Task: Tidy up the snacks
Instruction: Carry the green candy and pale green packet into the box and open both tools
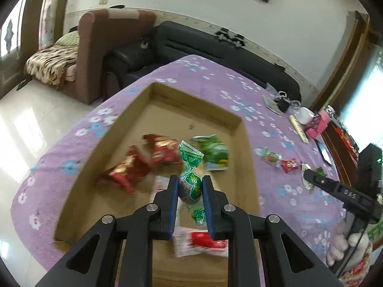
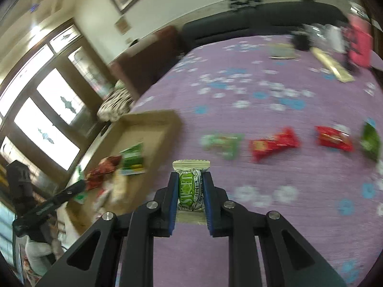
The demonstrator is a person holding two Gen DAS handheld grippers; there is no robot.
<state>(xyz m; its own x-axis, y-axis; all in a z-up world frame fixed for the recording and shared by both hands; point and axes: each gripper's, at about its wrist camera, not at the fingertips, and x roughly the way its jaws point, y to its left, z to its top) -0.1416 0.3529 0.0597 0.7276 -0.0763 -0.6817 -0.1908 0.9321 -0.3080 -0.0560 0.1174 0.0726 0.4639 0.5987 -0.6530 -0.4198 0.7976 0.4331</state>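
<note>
While both tongs [image 1: 190,181] [image 2: 190,179] tilt downward, each clamps 1 candy [image 1: 191,184] [image 2: 190,189].

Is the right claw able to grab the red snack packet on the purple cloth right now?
Probably not yet. The right claw is already shut on a green-and-white snack, so it has no room. The nearest red packet lies uncovered on the cloth, so the path itself looks free.

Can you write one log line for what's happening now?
left gripper: holds green candy over cardboard box | right gripper: holds green snack bar
</note>
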